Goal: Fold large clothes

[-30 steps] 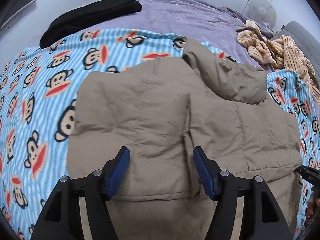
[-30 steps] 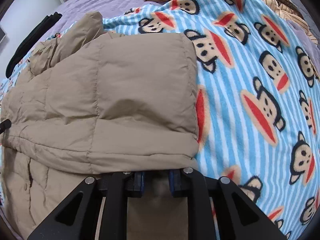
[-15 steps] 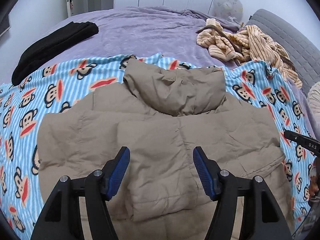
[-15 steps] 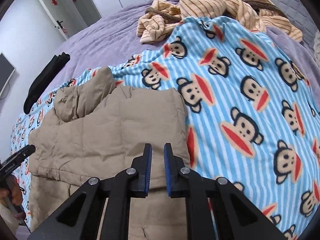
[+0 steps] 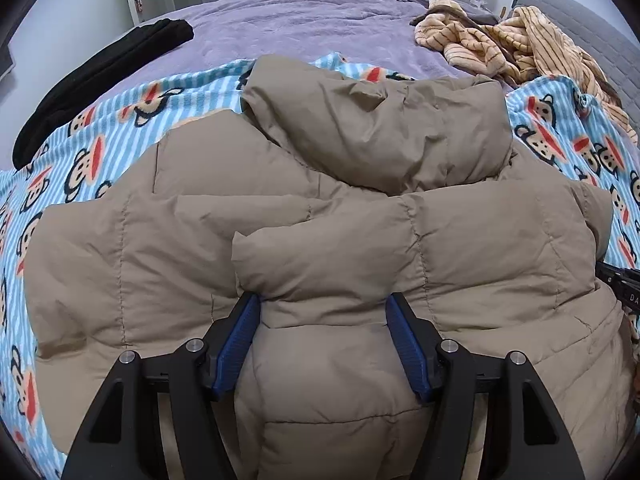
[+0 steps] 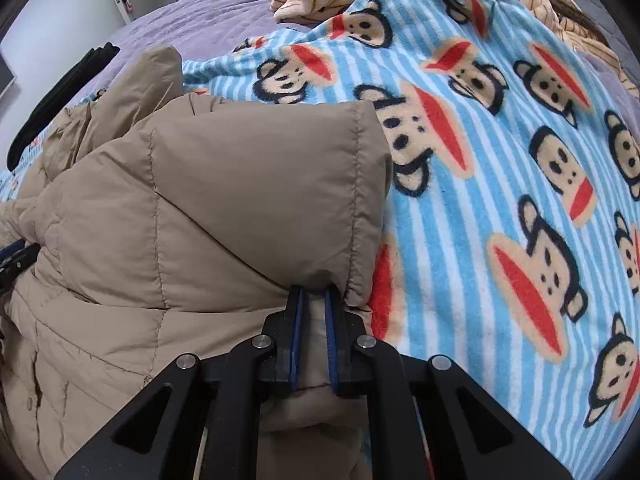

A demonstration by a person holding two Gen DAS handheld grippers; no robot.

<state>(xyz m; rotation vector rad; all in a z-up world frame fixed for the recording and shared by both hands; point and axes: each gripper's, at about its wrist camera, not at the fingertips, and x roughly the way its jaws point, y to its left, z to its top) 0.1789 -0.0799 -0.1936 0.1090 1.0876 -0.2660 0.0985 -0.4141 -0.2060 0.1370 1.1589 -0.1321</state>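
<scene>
My right tongs [image 6: 313, 300] are pinching down narrow, jaws just closing in, and a thin fold of the tan puffer jacket [image 6: 224, 208] is sitting between the blue pads at the folded edge, so I'm reading that as a grip on the hem. My left tongs [image 5: 323, 312] are standing wide, straddling a puffy ridge of the same jacket [image 5: 320, 240]; the padding is bulging against both pads, though I cannot tell whether they are really squeezing it or just resting around it. The jacket is lying in the middle of the monkey-print blanket [image 6: 500, 184], hood bunched up at twelve o'clock in the left view, blanket showing at three o'clock in the right view. I'm judging this thing as light but bulky, soft and springy, with a slick shell that is likely sliding out of a shallow pinch. Best hold, I'm thinking, is at quilted seams and edges where the filling is thin. Striped clothes [image 5: 520, 44] are piled at one o'clock, a black garment [image 5: 100, 76] at ten.
</scene>
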